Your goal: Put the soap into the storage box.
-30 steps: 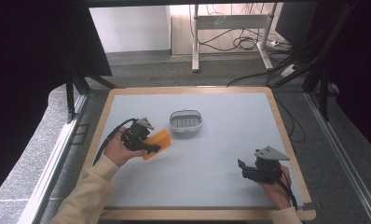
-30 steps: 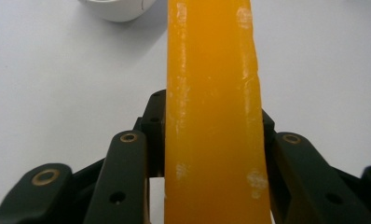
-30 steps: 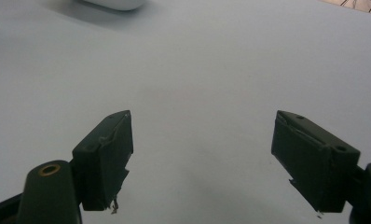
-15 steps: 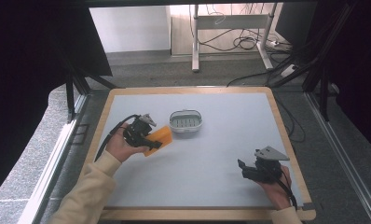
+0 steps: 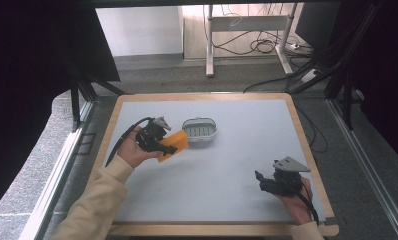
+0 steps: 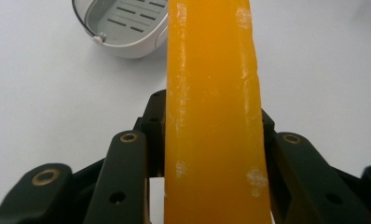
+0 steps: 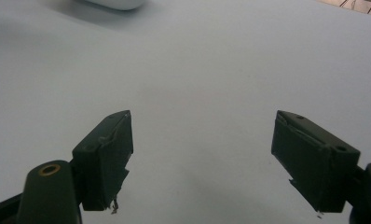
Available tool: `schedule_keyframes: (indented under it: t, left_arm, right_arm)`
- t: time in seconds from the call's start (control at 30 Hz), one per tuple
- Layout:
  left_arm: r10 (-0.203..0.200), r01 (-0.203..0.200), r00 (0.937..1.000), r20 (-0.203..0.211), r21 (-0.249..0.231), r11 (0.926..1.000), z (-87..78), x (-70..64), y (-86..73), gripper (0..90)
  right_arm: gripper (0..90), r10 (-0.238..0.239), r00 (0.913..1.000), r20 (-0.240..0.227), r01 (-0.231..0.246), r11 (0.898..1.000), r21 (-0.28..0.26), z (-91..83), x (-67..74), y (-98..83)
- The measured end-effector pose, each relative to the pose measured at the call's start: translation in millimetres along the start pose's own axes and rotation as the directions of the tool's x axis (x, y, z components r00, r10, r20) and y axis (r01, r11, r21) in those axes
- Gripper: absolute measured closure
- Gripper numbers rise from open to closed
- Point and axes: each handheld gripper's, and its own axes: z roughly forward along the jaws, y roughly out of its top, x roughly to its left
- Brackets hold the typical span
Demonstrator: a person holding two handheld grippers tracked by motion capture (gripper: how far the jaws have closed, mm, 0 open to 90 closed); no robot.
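Observation:
An orange soap bar (image 5: 173, 144) is held just above the white tabletop (image 5: 227, 165), with my left gripper (image 5: 162, 146) shut on it. In the left gripper view the orange bar (image 6: 211, 107) runs up between both black jaws. Just beyond it lies a grey-and-white slotted soap dish (image 5: 201, 131), seen also as the dish (image 6: 123, 25) at the top of the left gripper view. My right gripper (image 5: 261, 179) rests near the table's front right, its jaws wide open with nothing between them; the open gripper (image 7: 202, 158) looks across bare tabletop.
A wooden rim (image 5: 307, 145) borders the table. Beyond it are the dark floor, a desk frame (image 5: 247, 30) with cables, and dark curtains at both sides. Part of the white dish (image 7: 113, 3) shows at the top of the right gripper view.
The left hand has carried the orange bar slightly rightward, closer to the soap dish. The right hand has stayed where it was.

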Motion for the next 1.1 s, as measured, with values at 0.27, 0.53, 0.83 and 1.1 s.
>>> schedule_keyframes:
  t: [0.27,0.53,0.83,1.1]
  left_arm:
    - [0.014,-0.014,0.9999,0.0,0.003,0.9999,-1.9,4.8,10.7,61.7]
    - [0.034,-0.034,0.9994,0.01,0.004,0.9994,-2.7,4.9,20.8,61.7]
    - [0.044,-0.044,0.9989,0.015,-0.01,0.999,-1.6,11.0,32.0,61.7]
    - [0.052,-0.052,0.9982,0.028,-0.011,0.9986,4.9,16.2,39.4,61.7]
  right_arm:
    - [20.7,0.003,1.0,-0.001,-0.003,1.0,-0.001,0.1,-0.1,-0.1]
    - [20.7,0.002,1.0,0.0,-0.002,1.0,0.001,0.4,0.0,0.0]
    - [20.7,0.001,1.0,-0.003,-0.001,1.0,0.001,0.5,-0.2,-0.2]
    - [20.7,0.005,1.0,-0.001,-0.005,1.0,0.001,0.6,-0.9,-0.4]
